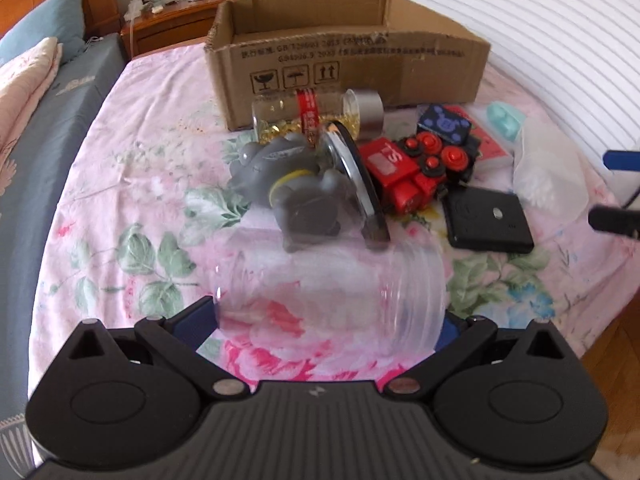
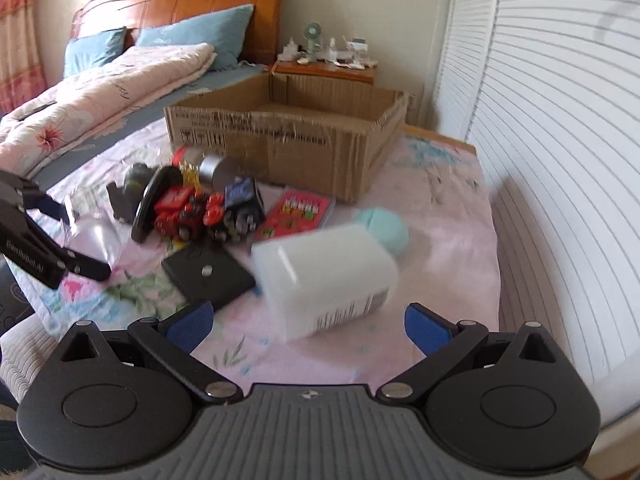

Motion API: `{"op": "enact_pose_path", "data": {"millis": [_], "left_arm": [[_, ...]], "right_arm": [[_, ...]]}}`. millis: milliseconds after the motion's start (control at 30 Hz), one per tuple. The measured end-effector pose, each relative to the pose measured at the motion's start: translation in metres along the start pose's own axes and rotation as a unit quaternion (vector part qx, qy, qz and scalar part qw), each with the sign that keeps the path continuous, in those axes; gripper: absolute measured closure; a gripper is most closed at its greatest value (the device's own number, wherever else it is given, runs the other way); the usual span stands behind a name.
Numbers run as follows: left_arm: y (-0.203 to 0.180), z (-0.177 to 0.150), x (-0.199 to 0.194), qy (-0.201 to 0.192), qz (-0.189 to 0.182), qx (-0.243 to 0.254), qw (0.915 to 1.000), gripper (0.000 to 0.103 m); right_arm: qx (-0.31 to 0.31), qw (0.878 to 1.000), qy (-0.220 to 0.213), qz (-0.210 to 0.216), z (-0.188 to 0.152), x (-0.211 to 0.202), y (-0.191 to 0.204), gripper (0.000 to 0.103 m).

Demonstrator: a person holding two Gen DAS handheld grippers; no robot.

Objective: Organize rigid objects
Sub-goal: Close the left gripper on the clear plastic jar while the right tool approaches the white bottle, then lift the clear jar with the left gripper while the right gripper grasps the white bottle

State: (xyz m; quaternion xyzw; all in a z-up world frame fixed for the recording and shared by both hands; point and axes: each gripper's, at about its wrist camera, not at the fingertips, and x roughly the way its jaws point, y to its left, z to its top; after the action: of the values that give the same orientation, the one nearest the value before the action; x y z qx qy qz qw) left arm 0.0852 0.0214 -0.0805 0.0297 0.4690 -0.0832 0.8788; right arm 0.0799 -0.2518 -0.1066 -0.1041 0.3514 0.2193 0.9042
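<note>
Nearest the left gripper (image 1: pixel 328 320), a clear plastic jar (image 1: pixel 332 296) lies on its side across the gap between the two blue pads; the pads sit at its ends, yet blur and the jar's transparency hide any contact, so whether it is pinched cannot be told. The right gripper (image 2: pixel 306 320) has its fingers spread wide, and a white plastic bottle (image 2: pixel 326 280) with a teal cap lies tilted at 12 o'clock just ahead of them, untouched by either pad. Beyond the jar, at 12 o'clock in the left view, sits the pile: a grey toy figure (image 1: pixel 292 184), a red toy vehicle (image 1: pixel 404 172), a black flat case (image 1: pixel 488 220) at 1 o'clock, and a jar of yellow capsules (image 1: pixel 316 116) with a silver lid. Farthest, at 12 o'clock in both views, the cardboard box (image 1: pixel 352 64) stands open on the floral sheet (image 1: pixel 132 152), and what shows of its inside looks bare. Judging by that, the sorting has barely begun: nearly everything seems left to move, and the two containers nearest the tools look like the first candidates.
</note>
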Motion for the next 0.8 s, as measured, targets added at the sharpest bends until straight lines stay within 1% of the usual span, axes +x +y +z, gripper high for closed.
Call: {"op": "enact_pose_path", "data": {"millis": [100,200,300,400,533,633,767,800], "left_arm": [[-0.001,0.001,0.001,-0.004,-0.001,0.005,1.0,0.001],[-0.002,-0.001,0.001,-0.009,-0.002,0.007,0.9999,0.001],[-0.001,-0.001,0.0,-0.011,-0.005,0.01,0.9999,0.001],[0.0,-0.001,-0.001,-0.01,-0.009,0.014,0.9998,0.001],[0.002,-0.001,-0.002,-0.008,-0.014,0.016,0.9998,0.001],[0.002,0.001,-0.004,-0.009,-0.013,0.02,0.9997,0.001],[0.002,0.003,-0.01,-0.021,-0.013,0.021,0.9995,0.001],[0.002,0.004,-0.012,-0.025,-0.014,0.02,0.9994,0.001]], "right_arm": [[0.005,1.0,0.007,0.011,0.014,0.017,-0.013,0.0],[0.01,0.999,0.025,0.022,0.022,0.034,-0.021,0.0],[0.011,0.998,0.059,0.034,0.024,0.047,-0.019,0.0],[0.003,0.996,0.082,0.036,0.018,0.045,-0.009,0.0],[0.002,0.993,0.106,0.056,0.01,0.035,0.007,0.0],[0.005,0.993,0.108,0.038,0.014,0.033,0.014,0.0],[0.024,0.994,0.106,0.012,0.03,0.04,0.014,0.0],[0.03,0.993,0.113,0.003,0.034,0.044,0.014,0.0]]}}
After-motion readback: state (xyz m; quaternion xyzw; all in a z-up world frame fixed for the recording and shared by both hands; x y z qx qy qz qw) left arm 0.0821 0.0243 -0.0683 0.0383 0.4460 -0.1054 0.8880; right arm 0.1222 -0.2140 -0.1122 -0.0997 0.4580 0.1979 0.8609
